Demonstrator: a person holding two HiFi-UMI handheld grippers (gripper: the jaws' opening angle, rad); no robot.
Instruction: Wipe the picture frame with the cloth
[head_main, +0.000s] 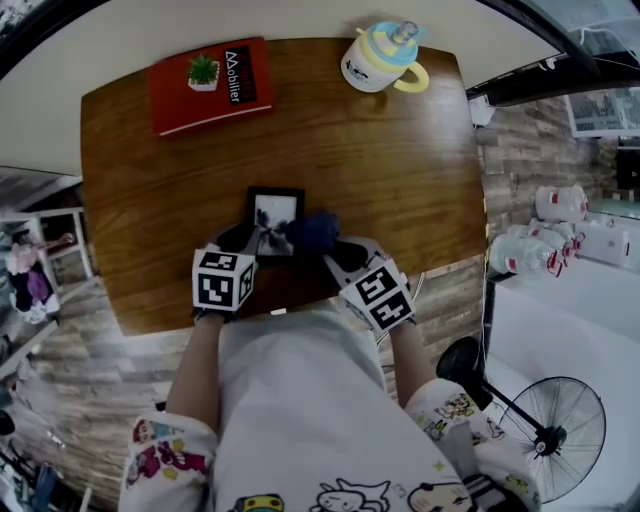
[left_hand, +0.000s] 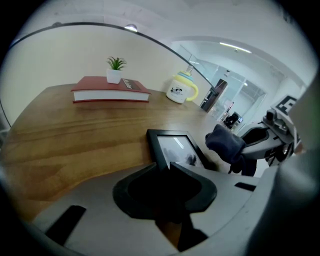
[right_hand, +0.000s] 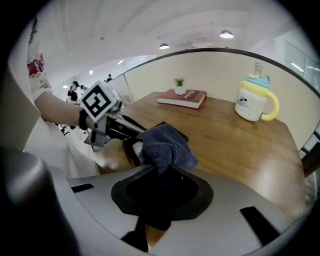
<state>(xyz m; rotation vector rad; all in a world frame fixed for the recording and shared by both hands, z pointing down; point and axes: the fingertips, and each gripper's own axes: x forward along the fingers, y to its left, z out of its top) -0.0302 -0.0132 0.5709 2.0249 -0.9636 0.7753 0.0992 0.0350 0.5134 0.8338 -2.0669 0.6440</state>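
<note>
**Both tools at the frame, cloth at its right edge**

Closest to me, my left tool (left_hand: 167, 164) is clenched on the near edge of the picture frame (left_hand: 175, 145). Its two tips come together right at the black border, close to the near left corner. In the head view its marker cube sits just in front of the worktop's (head_main: 400, 170) near edge.

My right tool (right_hand: 162, 170) is beside it, grasping the cloth (right_hand: 166, 145). The cloth is a dark blue bundle bunched up between the jaws and bulging out above them. In the head view it lies against the right side of the frame, overlapping that edge. I cannot tell whether it presses on the glass or sits just over it.

The frame is a small black one with a pale picture inside. It sits on the brown wooden worktop near the front edge, about midway across and between my two tools.

Well beyond it, at the far left, a red book (head_main: 180, 100) lies flat with a small potted plant (head_main: 204, 72) standing on it. At the far right corner stands a white mug (head_main: 380, 60) with a lid and a yellow handle. Off the worktop, low on my right, a fan (head_main: 560, 430) stands on the floor.
</note>
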